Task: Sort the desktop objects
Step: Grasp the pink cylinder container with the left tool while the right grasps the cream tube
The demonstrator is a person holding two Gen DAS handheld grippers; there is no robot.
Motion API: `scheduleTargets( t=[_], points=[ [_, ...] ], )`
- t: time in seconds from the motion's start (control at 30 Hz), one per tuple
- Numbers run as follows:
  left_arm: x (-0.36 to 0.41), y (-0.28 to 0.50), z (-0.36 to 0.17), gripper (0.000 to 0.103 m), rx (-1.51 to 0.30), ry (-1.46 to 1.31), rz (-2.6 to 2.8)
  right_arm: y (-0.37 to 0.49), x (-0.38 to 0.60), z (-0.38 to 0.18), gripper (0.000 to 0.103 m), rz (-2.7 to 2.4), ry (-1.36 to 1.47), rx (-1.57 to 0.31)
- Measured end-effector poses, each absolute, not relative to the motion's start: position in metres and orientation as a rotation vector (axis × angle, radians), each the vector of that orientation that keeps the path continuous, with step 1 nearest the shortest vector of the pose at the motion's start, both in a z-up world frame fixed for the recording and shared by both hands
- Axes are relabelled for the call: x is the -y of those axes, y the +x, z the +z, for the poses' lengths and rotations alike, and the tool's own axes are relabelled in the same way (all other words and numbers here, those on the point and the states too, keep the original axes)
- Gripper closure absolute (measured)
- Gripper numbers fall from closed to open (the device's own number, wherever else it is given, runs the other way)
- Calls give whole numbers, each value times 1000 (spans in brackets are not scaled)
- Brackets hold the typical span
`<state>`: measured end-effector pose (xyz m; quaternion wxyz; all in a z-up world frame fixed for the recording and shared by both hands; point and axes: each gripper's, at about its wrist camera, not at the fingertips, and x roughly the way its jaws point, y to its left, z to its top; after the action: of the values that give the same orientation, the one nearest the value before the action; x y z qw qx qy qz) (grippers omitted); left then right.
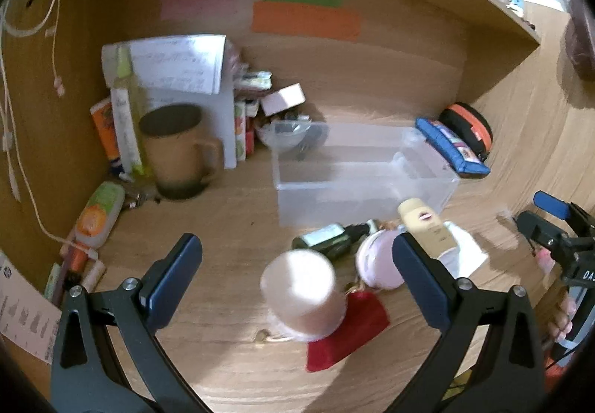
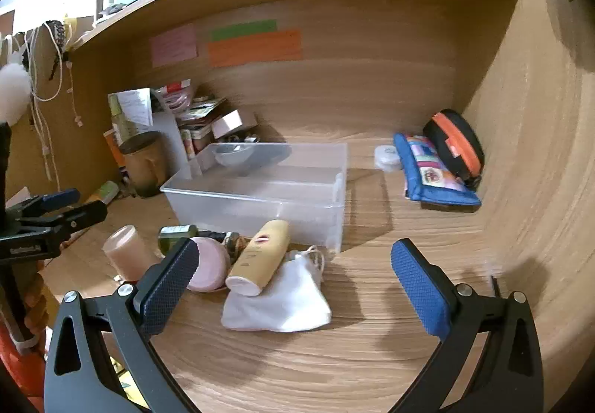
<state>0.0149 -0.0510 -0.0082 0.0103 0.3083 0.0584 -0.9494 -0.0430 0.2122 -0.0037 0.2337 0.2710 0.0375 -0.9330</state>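
A clear plastic bin (image 1: pixel 364 175) (image 2: pixel 260 197) stands on the wooden desk. In front of it lie a pink cylindrical jar (image 1: pixel 301 292) (image 2: pixel 126 249), a red pouch (image 1: pixel 357 327), a dark green bottle (image 1: pixel 327 238) (image 2: pixel 176 232), a round pink case (image 1: pixel 375 264) (image 2: pixel 208 264), a beige tube (image 1: pixel 427 227) (image 2: pixel 260 257) and a white cloth pouch (image 1: pixel 465 257) (image 2: pixel 282 301). My left gripper (image 1: pixel 297 260) is open above the jar. My right gripper (image 2: pixel 293 264) is open over the tube and white pouch. Both hold nothing.
A brown mug (image 1: pixel 178 149) (image 2: pixel 143 164), papers, boxes and tubes crowd the back left corner. A blue pencil case (image 1: pixel 452 147) (image 2: pixel 431 167) and an orange-black case (image 2: pixel 455 141) lie at the right wall. A shelf overhangs the desk.
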Motion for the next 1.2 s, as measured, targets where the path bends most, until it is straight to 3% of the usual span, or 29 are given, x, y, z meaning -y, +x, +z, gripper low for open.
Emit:
scheduleTargets(
  t=[0.37, 0.53, 0.7, 0.8, 0.87, 1.07, 1.2],
  points=[
    [60, 8, -55, 0, -260, 1188, -2954, -58, -200, -32, 0, -2460, 858, -52],
    [57, 1, -68, 0, -310, 1259, -2955, -64, -189, -47, 2, -2454, 893, -112],
    [59, -6, -71, 2, -361, 1272, -2957, -70, -174, -58, 19, -2444, 905, -205],
    [58, -13, -74, 22, -373, 1303, -2952, -80, -168, -62, 31, -2415, 932, -223],
    [59, -17, -77, 24, -397, 1333, -2943, -88, -165, -64, 38, -2384, 949, -221],
    [64, -24, -85, 31, -462, 1360, -2924, -115, -155, -70, 53, -2264, 1060, -209],
    [64, -29, -85, 35, -475, 1366, -2927, -121, -145, -71, 53, -2221, 1088, -272]
  ],
)
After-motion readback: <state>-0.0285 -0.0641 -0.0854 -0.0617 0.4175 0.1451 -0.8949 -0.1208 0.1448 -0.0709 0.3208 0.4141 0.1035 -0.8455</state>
